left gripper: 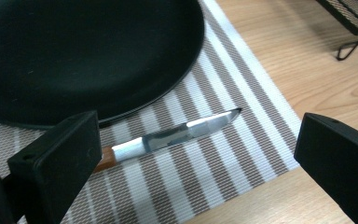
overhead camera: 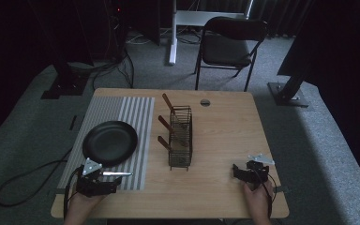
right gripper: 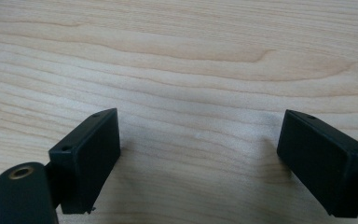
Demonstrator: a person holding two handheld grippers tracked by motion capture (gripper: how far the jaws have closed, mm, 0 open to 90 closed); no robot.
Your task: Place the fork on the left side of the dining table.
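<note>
Hovering my left hand-held gripper (left gripper: 193, 161), jaws spread wide, over the knife (left gripper: 168, 137) lying on the striped mat (left gripper: 242, 140) beside the black pan (left gripper: 88, 51); my right hand-held gripper (right gripper: 198, 158) rests open on the worktop (right gripper: 191, 56).

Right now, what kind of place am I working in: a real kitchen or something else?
Probably a lab or studio set, not a kitchen: a wooden table ringed by dark curtains, with a folding chair and loose cables on grey carpet. A black plate, knife and wire rack look like staged props.
</note>
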